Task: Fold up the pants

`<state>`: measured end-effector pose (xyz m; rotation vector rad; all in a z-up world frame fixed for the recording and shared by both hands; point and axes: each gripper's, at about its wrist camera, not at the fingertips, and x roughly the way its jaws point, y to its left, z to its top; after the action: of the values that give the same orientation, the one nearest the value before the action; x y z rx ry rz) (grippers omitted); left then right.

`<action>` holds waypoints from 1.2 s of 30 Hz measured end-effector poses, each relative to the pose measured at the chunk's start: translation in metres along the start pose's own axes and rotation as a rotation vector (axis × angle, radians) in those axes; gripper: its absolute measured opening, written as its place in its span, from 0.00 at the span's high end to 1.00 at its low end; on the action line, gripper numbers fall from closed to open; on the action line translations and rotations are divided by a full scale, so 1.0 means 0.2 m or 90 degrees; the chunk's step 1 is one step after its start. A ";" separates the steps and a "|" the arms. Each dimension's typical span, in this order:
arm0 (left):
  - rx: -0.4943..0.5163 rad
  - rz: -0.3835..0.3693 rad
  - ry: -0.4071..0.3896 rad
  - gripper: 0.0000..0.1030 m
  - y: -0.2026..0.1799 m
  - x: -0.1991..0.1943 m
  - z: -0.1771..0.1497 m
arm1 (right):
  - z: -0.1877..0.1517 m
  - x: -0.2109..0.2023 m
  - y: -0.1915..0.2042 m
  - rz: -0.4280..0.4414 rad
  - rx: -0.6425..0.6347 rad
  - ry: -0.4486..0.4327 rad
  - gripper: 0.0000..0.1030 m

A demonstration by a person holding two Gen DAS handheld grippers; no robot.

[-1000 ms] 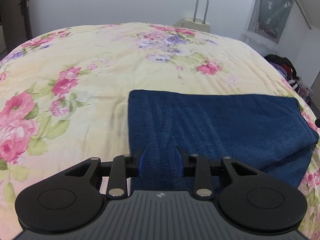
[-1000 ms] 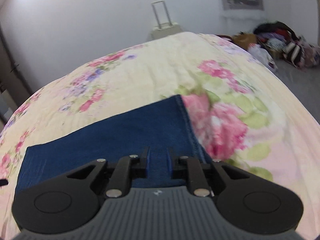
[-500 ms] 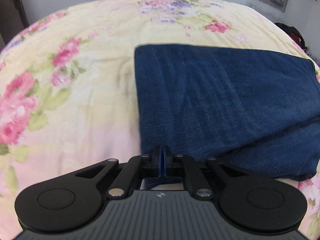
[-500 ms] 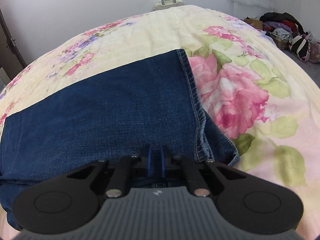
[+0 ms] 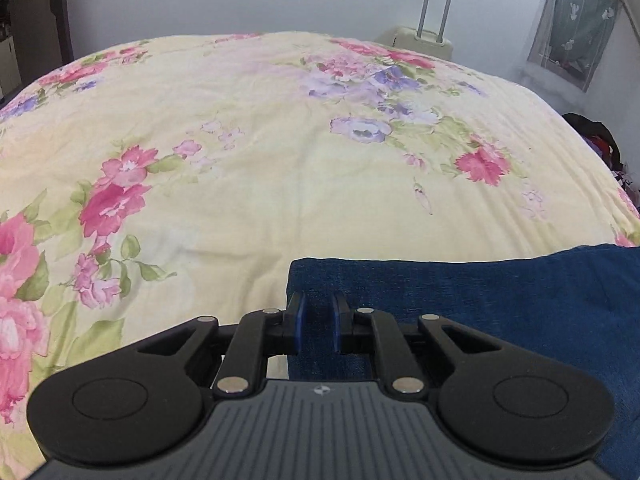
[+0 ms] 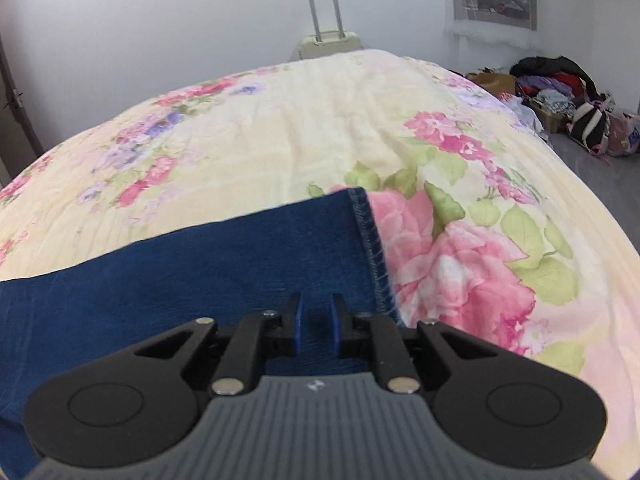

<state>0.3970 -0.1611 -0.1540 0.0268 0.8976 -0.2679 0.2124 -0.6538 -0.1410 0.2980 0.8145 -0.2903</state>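
Bed (image 5: 280, 184) with floral quilt fills both views. Suitcase (image 5: 424, 42) stands past the far edge by the wall; a clothes pile (image 6: 560, 100) sits on the floor off the bed's right side.

Pants (image 5: 500, 300) lie flat on the near part of the bed, dark blue denim, laid crosswise as a long band. Left end is a clean straight edge just ahead of the left gripper (image 5: 317, 326); right end shows a stitched hem (image 6: 370, 240) beside the right gripper (image 6: 315, 326). Far edge runs straight between the two. No loose leg or bunching visible from here, so my read is the legs are already stacked and at least one fold is in.

Both tongs are spread, a clear gap between the blue pads, nothing between them. Each hangs over the near edge of the denim at its own end, left near the left corner, right just inside the hem. Contact with the cloth can't be told from these angles.

Progress: partway or later. The band looks long enough to want another fold, end to end or near edge over far. The near edge is hidden under both grippers, so layer count and how neat it is can't be confirmed.
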 end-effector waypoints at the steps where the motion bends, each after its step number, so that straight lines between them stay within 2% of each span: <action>1: -0.006 0.002 0.008 0.86 0.02 0.05 -0.01 | -0.01 0.04 -0.01 -0.004 0.000 0.010 0.91; 4: -0.015 0.008 0.038 0.84 0.05 0.16 -0.05 | -0.06 0.13 -0.07 0.004 0.009 0.031 0.94; 6: -0.016 0.007 0.041 0.84 0.06 0.18 -0.06 | -0.09 0.16 -0.10 0.013 0.026 0.029 0.96; 11: 0.030 0.056 0.026 0.84 -0.03 0.08 -0.03 | -0.09 0.15 -0.12 0.017 0.036 0.037 0.96; 13: 0.046 0.041 0.006 0.84 -0.08 -0.01 -0.03 | -0.06 0.10 -0.12 0.008 0.043 0.038 0.85; 15: 0.054 0.019 -0.007 0.84 -0.13 -0.10 -0.05 | -0.07 -0.01 -0.13 0.025 0.072 0.017 0.55; 19: 0.082 -0.019 -0.009 0.84 -0.30 -0.21 -0.09 | -0.17 -0.25 -0.25 0.096 0.202 -0.011 0.44; 21: 0.095 -0.033 -0.005 0.84 -0.40 -0.24 -0.13 | -0.27 -0.33 -0.34 0.134 0.301 -0.013 0.33; 22: 0.100 -0.041 -0.002 0.84 -0.45 -0.25 -0.15 | -0.32 -0.34 -0.39 0.154 0.354 -0.005 0.31; 25: 0.111 -0.063 0.011 0.84 -0.56 -0.26 -0.21 | -0.47 -0.30 -0.47 0.190 0.465 0.026 0.31; 28: 0.128 -0.078 0.027 0.83 -0.65 -0.25 -0.25 | -0.56 -0.23 -0.51 0.217 0.523 0.026 0.32; 31: 0.133 -0.084 0.035 0.83 -0.70 -0.23 -0.27 | -0.56 -0.15 -0.53 0.241 0.556 0.013 0.32; 33: 0.128 -0.092 0.039 0.84 -0.72 -0.21 -0.26 | -0.54 -0.08 -0.53 0.236 0.555 0.011 0.33; 36: 0.135 -0.102 0.032 0.84 -0.76 -0.19 -0.26 | -0.53 0.02 -0.53 0.236 0.562 0.006 0.39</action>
<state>0.2976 -0.2917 -0.1429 0.1588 0.9192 -0.5137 0.1054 -0.7115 -0.2283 1.2625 0.5829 -0.2847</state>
